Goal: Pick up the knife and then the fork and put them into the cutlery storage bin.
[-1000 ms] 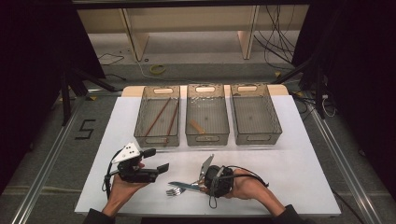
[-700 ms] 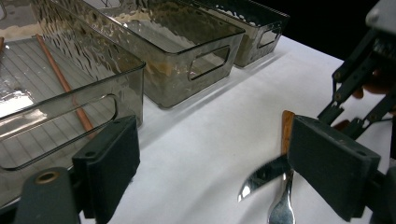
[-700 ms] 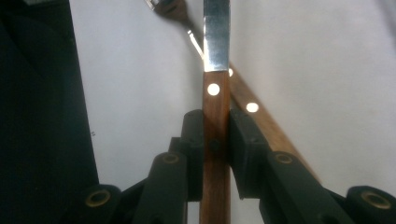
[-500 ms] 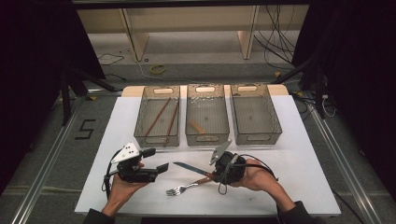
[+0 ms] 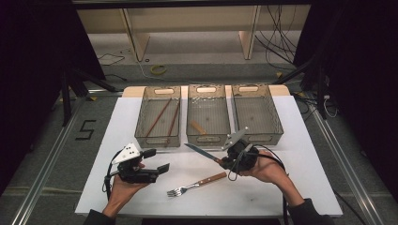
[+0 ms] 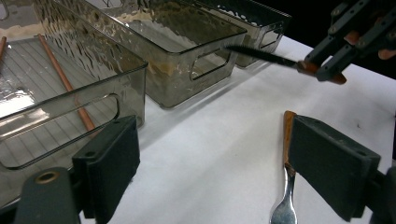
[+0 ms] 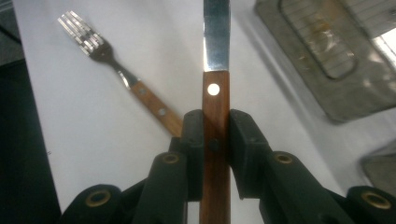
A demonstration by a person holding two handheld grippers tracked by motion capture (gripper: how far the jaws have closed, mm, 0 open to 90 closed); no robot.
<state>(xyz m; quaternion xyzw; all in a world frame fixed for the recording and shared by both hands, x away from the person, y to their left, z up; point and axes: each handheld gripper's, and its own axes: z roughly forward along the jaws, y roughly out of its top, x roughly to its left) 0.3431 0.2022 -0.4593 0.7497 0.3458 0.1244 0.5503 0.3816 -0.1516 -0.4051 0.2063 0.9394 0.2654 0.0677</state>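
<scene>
My right gripper [image 5: 224, 161] is shut on the wooden handle of a knife [image 5: 199, 151] and holds it above the white table, blade pointing left, in front of the middle bin [image 5: 208, 137]. In the right gripper view the pads [image 7: 194, 140] clamp the knife handle [image 7: 215, 100] from both sides. A wood-handled fork [image 5: 195, 184] lies flat on the table between the hands. My left gripper [image 5: 157, 161] rests at the front left, open, with nothing between its jaws. In the left gripper view the fork [image 6: 286, 186] lies just inside the right pad.
Three smoky clear bins stand in a row at the back of the table. The left bin [image 5: 157, 140] holds chopsticks [image 5: 159, 117], the middle one a small wooden piece [image 5: 198, 126]; the right bin [image 5: 263, 137] looks empty. Cables and stands surround the table.
The right gripper has lifted the knife off the table and carried it right and toward the bins, away from the fork. The left gripper and the fork have stayed put.
</scene>
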